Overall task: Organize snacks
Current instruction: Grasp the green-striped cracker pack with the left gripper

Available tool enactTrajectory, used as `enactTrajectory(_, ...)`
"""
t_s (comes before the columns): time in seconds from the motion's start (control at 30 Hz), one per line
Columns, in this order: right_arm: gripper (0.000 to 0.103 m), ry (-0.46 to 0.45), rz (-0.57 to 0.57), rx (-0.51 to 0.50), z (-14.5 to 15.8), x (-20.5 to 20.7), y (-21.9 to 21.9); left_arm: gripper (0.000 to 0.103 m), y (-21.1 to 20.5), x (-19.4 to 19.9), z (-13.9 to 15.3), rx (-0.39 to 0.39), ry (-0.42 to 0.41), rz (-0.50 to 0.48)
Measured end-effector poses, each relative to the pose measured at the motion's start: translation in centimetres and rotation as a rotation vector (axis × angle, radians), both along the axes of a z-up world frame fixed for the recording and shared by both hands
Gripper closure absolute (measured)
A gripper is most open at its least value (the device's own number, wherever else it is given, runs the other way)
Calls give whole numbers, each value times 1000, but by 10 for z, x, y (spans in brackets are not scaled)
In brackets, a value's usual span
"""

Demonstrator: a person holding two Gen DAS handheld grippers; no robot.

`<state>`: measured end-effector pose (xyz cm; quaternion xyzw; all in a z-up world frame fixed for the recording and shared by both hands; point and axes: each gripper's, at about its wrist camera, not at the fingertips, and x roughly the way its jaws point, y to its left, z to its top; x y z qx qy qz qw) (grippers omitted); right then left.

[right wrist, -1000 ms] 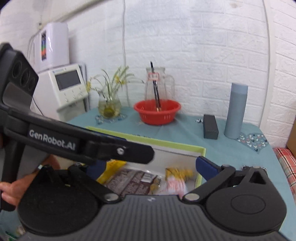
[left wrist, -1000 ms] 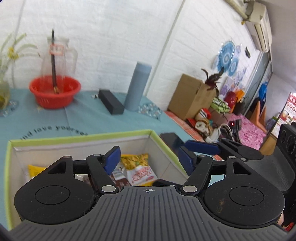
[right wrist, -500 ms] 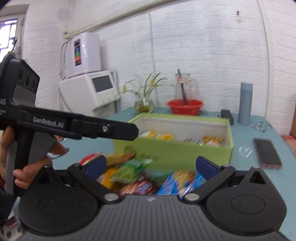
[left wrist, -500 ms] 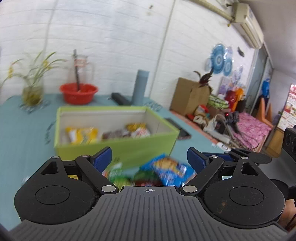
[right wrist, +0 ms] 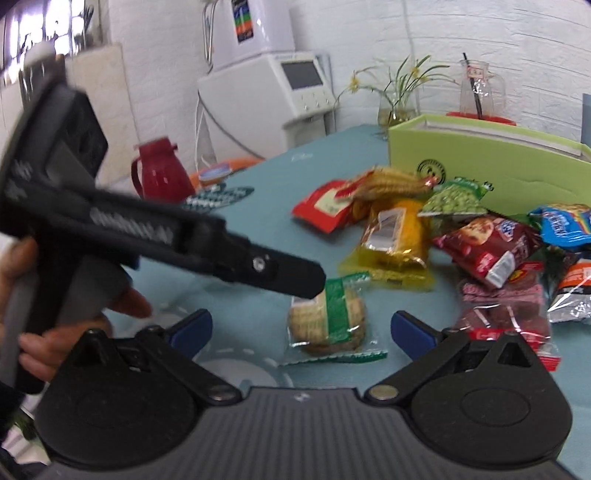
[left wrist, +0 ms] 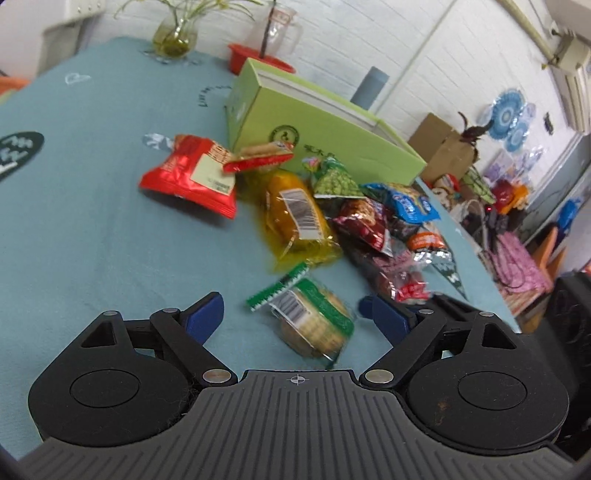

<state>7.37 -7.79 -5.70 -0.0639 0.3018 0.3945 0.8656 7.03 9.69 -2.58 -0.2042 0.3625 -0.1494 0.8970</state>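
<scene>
Jaws: both grippers stand wide apart and hold nothing; the left gripper [left wrist: 291, 317] and the right gripper [right wrist: 301, 330] each hang above the blue tablecloth, with the green-banded cracker pack [left wrist: 314, 325] lying on the cloth between their blue fingertips.
Left gripper seen from right: its black body crosses the left of the right wrist view, held by the person's hand [right wrist: 55, 325].
Surface: blue tablecloth [left wrist: 92, 229] with printed hearts and lettering covers the table.
Room: white brick wall behind; a white appliance with a screen [right wrist: 299, 88] to the left; cardboard boxes and clutter beyond the table's far right edge.
Far table: glass vase with green stems [left wrist: 173, 35], red basin [left wrist: 258, 61] with a clear jug standing in it, grey cylinder [left wrist: 369, 86].
Beside table: dark red jug [right wrist: 162, 177].
Container: green box [left wrist: 325, 136] stands past the snacks, its side wall facing the cameras; its contents cannot be seen.
Snacks: loose pile just in front of the box, with red packet [left wrist: 192, 173], yellow packet [left wrist: 299, 221], green pea packet [left wrist: 334, 181], maroon cookie packet [right wrist: 487, 243], blue packet [left wrist: 406, 205].
</scene>
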Motion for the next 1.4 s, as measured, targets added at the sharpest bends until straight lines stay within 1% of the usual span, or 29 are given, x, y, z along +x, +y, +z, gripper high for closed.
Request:
enactTrajectory(0.07, 1, 7, -18, -23, -4, -1, 5, 28, -3, 1, 1, 5, -4, -15)
enactTrajectory(0.17, 1, 28, 9, -8, -4, -8, 8, 28, -10, 4, 2, 22, -16, -39)
enactTrajectory(0.23, 1, 17, -19, -9, -3, -12, 6, 29, -13, 6, 3, 37, -16, -48)
enactTrajectory(0.27, 1, 11, -30, -7, -3, -11, 4, 29, -13, 7, 3, 46, -15, -36)
enactTrajectory(0.37, 1, 45, -75, 6, -4, -3, 1, 29, -13, 9, 3, 58, -6, -24)
enactTrajectory(0.5, 1, 34, -69, -8, -4, -1, 9, 29, -13, 9, 2, 62, 3, -11)
enactTrajectory(0.63, 1, 16, -51, -29, -4, -2, 16, 29, -13, 10, 1, 101, 4, 6)
enactTrajectory(0.77, 1, 14, -54, -34, -4, 3, 16, 29, -10, 13, -2, 71, 19, 0)
enactTrajectory(0.97, 1, -20, -37, -65, -7, 3, 19, 32, -16, 17, -7, 77, 28, -19)
enactTrajectory(1.0, 1, -25, -28, -70, -7, 2, 19, 34, -17, 16, -7, 86, 19, -29)
enactTrajectory(1.03, 2, -24, -20, -72, -7, 1, 20, 51, -20, 14, -7, 102, 11, -41)
enactTrajectory(1.07, 6, -24, -6, -64, -5, 0, 19, 69, -22, 13, -8, 111, 7, -53)
enactTrajectory(1.13, 12, -41, -8, -89, -3, -1, 20, 69, -26, 11, -8, 146, -9, -35)
enactTrajectory(1.17, 16, -48, -7, -99, -3, -1, 20, 70, -26, 11, -8, 149, -12, -33)
enactTrajectory(1.2, 18, -46, -11, -93, -2, 0, 19, 70, -24, 13, -8, 138, -5, -26)
enactTrajectory(1.27, 26, -18, -18, -53, 0, 5, 12, 72, -18, 15, -9, 108, 7, -15)
enactTrajectory(1.3, 27, -10, -19, -39, -1, 8, 8, 73, -15, 17, -9, 95, 10, -19)
enactTrajectory(1.33, 26, -2, -37, -23, -1, 13, 3, 74, -11, 17, -10, 77, 12, -23)
enactTrajectory(1.37, 11, 10, -59, -7, -2, 17, -1, 72, -7, 18, -11, 48, 18, -21)
enactTrajectory(1.4, 6, 26, -66, -5, -3, 19, -3, 69, -2, 19, -13, 10, 25, -22)
